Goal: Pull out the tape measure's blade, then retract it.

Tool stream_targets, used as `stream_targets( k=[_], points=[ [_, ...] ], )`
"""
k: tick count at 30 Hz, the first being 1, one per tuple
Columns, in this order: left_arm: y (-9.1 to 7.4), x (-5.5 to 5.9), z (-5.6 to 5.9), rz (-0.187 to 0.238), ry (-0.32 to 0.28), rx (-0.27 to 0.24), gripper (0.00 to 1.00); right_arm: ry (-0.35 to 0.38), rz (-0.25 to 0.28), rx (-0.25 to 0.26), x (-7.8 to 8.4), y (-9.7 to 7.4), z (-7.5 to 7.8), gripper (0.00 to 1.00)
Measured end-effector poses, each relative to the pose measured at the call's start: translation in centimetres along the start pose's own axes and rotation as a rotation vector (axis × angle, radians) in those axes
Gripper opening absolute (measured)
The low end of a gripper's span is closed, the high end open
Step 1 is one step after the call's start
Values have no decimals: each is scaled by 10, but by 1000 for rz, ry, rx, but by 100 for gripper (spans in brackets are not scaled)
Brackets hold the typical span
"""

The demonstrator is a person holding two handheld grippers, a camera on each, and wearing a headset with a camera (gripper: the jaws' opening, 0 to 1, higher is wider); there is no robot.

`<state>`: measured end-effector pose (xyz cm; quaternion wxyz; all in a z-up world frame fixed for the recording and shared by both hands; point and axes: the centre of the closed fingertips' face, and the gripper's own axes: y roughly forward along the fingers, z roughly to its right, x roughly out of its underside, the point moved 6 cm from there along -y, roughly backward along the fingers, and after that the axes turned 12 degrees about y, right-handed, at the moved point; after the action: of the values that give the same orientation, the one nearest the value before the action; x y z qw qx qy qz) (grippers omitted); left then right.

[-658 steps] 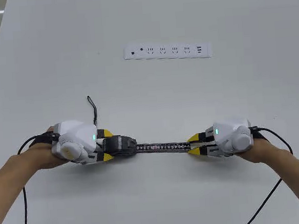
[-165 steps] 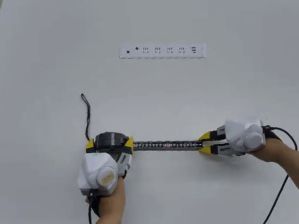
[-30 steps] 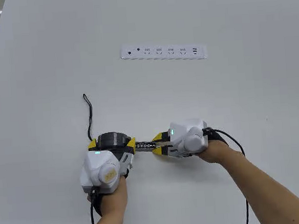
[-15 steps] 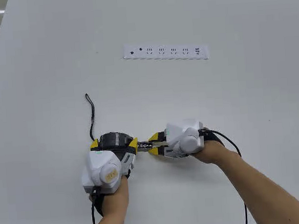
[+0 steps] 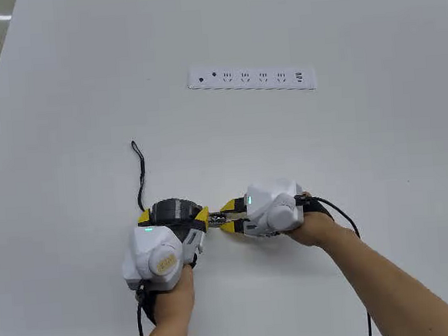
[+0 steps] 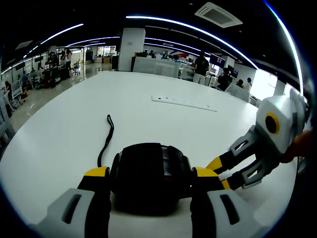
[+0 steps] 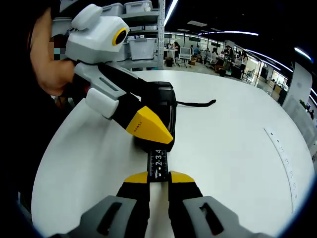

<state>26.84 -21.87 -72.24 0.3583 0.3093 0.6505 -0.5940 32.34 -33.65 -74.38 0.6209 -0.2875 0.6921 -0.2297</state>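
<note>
On the white workbench, the left gripper is clamped across the black tape measure case, probably to pin it flat against any pull. Just to its right, the right gripper pinches the short exposed stretch of blade, seemingly so the blade goes in gently rather than snapping back. The lanyard trails toward the far side.

R gripper pinches blade, nos. 2-3-4 showing, just short of black tape measure case. L gripper grips case w/ yellow tips. Strap trails on white table; power strip at right.
</note>
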Motion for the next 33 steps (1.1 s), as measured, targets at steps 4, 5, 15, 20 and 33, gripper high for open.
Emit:
stream_targets(
  k=[4, 5, 15, 20, 33],
  points=[
    [0, 0, 0, -1, -2, 4, 62, -4, 4, -2, -3, 3, -1, 11],
    [0, 0, 0, -1, -1, 5, 62, -5, 5, -3, -3, 5, -1, 11],
    [0, 1, 0, 0, -8, 8, 62, -19, 18, -5, -9, 12, -2, 11],
    [0, 1, -1, -1, -12, 11, 62, -26, 29, -8, -12, 15, -1, 11],
    [0, 0, -2, 4, -17, 22, 62, -24, 76, -29, -16, 21, -2, 12]
  ],
)
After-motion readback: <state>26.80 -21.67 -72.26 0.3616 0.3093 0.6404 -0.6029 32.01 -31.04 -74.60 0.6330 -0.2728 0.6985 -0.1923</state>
